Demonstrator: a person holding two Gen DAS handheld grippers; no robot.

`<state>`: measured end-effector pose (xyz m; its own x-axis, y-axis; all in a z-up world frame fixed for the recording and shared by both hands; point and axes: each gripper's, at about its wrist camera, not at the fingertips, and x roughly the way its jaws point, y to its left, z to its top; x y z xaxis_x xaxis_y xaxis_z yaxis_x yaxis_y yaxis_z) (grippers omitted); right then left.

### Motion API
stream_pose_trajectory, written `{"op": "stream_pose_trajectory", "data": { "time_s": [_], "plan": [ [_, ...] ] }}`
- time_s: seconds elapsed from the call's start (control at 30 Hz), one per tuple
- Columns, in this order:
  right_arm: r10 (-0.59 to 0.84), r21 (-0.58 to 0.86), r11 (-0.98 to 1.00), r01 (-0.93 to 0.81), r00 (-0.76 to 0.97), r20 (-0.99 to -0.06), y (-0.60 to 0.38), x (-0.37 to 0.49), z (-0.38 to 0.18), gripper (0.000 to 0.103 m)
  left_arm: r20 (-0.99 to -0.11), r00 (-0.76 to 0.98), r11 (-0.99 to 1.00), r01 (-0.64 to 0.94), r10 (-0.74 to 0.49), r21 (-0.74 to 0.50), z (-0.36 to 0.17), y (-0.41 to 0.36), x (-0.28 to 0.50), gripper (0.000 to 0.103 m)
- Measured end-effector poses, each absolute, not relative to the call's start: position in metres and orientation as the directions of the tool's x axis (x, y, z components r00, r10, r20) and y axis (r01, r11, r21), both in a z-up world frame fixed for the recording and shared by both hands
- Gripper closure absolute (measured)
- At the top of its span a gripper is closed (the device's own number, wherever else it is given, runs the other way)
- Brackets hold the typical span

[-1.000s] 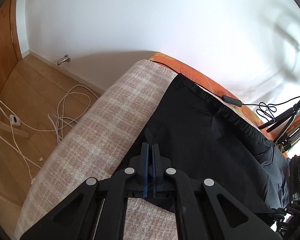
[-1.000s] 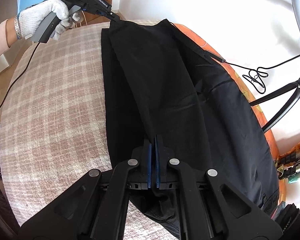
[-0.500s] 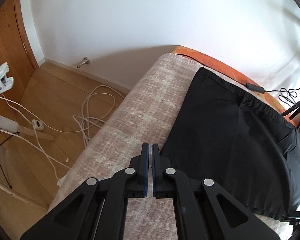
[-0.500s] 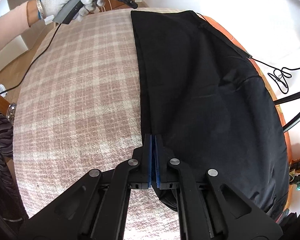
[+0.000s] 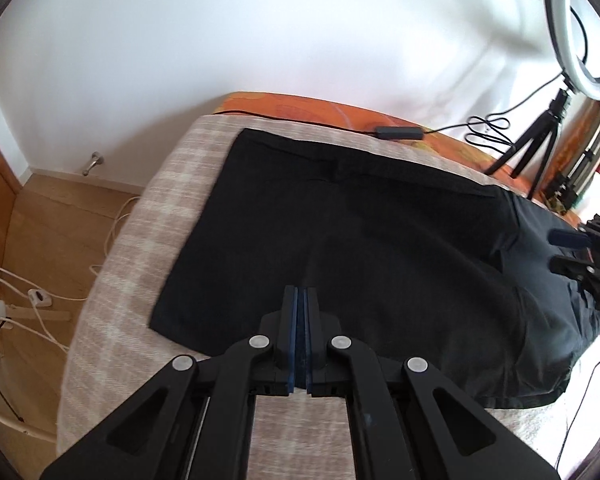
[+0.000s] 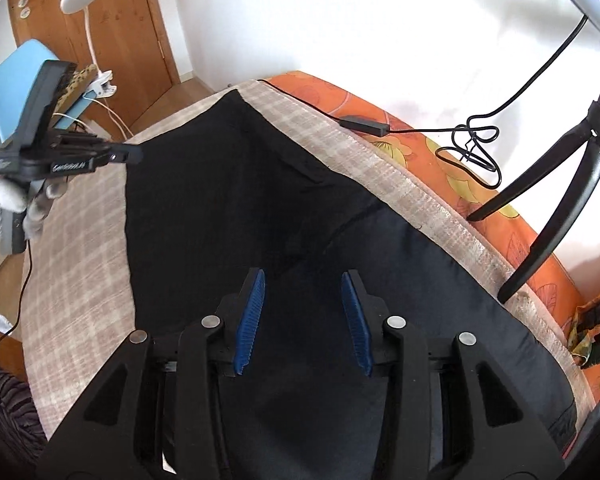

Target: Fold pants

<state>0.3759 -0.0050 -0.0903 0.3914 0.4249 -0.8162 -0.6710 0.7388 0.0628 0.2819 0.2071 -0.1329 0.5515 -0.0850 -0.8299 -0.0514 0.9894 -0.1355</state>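
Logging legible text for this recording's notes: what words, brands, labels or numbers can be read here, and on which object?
White lettering on the side of the left gripper, seen in the right wrist view: too blurred to read.
White logo mark at the rear of that gripper's body: too blurred to read.
black pants, plaid cover, cable adapter: no text visible.

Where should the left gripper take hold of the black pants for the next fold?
Probably the near hem corner of the black pants, approached from the floor side over the plaid blanket. That corner lies flat and free at the edge, just left of the shut left gripper; the right gripper is open over the waist end.
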Motion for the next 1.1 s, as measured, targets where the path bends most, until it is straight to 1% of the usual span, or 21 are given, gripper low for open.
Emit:
{"op": "stream_pose_trajectory", "data": {
  "time_s": [0.13,0.27,0.3,0.37,0.5,0.63,0.73,0.83,0.9,0.93,0.97,1.1],
  "plan": [
    [0.349,-0.005,0.774,-0.633,0.433,-0.831,0.002,0.402,-0.108,0.062,-0.838,0.531,0.990,0.024,-0.130,-0.139,-0.138,0.176,0.289,0.103],
    [0.289,-0.026,0.802,-0.597,0.426,-0.858,0.000,0.429,-0.127,0.061,-0.859,0.499,0.993,0.073,-0.116,-0.091,-0.149,0.156,0.292,0.103],
    [0.267,-0.036,0.807,-0.589,0.419,-0.868,-0.001,0.432,-0.133,0.055,-0.863,0.494,0.994,0.079,-0.110,-0.082,-0.151,0.154,0.293,0.103],
    [0.245,-0.065,0.807,-0.587,0.432,-0.868,-0.004,0.436,-0.141,0.049,-0.866,0.489,0.994,0.081,-0.101,-0.071,-0.155,0.150,0.293,0.103],
    [0.268,-0.042,0.832,-0.553,0.467,-0.843,-0.019,0.435,-0.131,0.049,-0.871,0.482,0.995,0.071,-0.098,-0.073,-0.161,0.153,0.294,0.103],
    [0.364,0.072,0.859,-0.507,0.505,-0.783,-0.059,0.410,-0.101,0.049,-0.864,0.494,0.995,0.061,-0.095,-0.075,-0.153,0.155,0.295,0.103],
    [0.362,0.110,0.893,-0.436,0.550,-0.753,-0.104,0.380,-0.084,0.047,-0.848,0.517,0.993,0.084,-0.118,-0.087,-0.143,0.148,0.292,0.103],
    [0.304,0.110,0.932,-0.345,0.580,-0.756,-0.148,0.346,-0.079,0.047,-0.834,0.528,0.985,0.139,-0.164,-0.106,-0.134,0.127,0.287,0.103],
    [0.242,0.095,0.960,-0.265,0.603,-0.761,-0.180,0.316,-0.077,0.047,-0.829,0.522,0.975,0.188,-0.199,-0.116,-0.130,0.107,0.284,0.103],
    [0.223,0.103,0.969,-0.226,0.608,-0.762,-0.195,0.305,-0.078,0.046,-0.828,0.518,0.970,0.212,-0.214,-0.118,-0.128,0.096,0.282,0.103],
    [0.198,0.116,0.978,-0.173,0.606,-0.770,-0.212,0.291,-0.079,0.043,-0.827,0.513,0.963,0.242,-0.231,-0.119,-0.127,0.083,0.280,0.103],
    [0.142,0.191,0.981,0.022,0.586,-0.798,-0.272,0.243,-0.091,0.041,-0.828,0.466,0.920,0.366,-0.311,-0.140,-0.126,0.029,0.273,0.103]
  ]
}}
